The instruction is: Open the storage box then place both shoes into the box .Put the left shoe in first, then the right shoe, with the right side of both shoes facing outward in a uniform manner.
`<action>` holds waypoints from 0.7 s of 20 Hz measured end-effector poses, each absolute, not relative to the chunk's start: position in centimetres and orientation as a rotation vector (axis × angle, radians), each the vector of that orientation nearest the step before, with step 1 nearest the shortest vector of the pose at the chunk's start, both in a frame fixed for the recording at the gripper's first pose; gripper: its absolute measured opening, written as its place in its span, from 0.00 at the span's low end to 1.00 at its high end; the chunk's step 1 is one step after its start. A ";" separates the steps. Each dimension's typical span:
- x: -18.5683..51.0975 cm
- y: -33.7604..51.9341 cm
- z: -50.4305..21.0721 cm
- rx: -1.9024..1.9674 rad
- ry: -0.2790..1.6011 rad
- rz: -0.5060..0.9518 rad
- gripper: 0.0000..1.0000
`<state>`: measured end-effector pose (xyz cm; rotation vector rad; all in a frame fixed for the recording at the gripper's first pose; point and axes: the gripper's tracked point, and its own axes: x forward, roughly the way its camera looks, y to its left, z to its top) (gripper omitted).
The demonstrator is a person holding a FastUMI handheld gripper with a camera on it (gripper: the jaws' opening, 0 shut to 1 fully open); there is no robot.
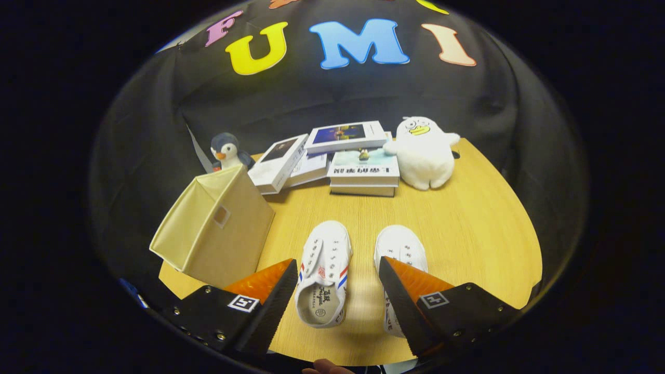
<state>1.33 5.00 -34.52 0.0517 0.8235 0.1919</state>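
The tongs (pixel 337 291) hang above the near part of a wooden table (pixel 467 223) with their two fingers spread wide and nothing held between them. A white left shoe (pixel 323 272) with red and blue side stripes lies in the gap between the fingers, toe pointing away, its opening facing up. The white right shoe (pixel 400 249) sits just beside it, partly covered by the right finger (pixel 410 296). Neither finger touches a shoe as far as can be seen. Ahead of the left finger (pixel 260 296) stands a beige fabric storage box (pixel 213 228), closed, with a small square window on one face. Beyond the shoes, at the far side of the table, lies a loose pile of books (pixel 358 166). A small penguin toy (pixel 226 150) stands behind the box, and a white plush duck (pixel 426 153) sits just beside the books.
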 end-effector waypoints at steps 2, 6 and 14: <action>0.7 5.1 -36.4 0.033 0.876 0.196 0.97; 0.3 4.8 -39.7 -0.042 0.974 0.201 0.97; 0.5 4.1 -43.5 -0.119 1.113 0.199 0.97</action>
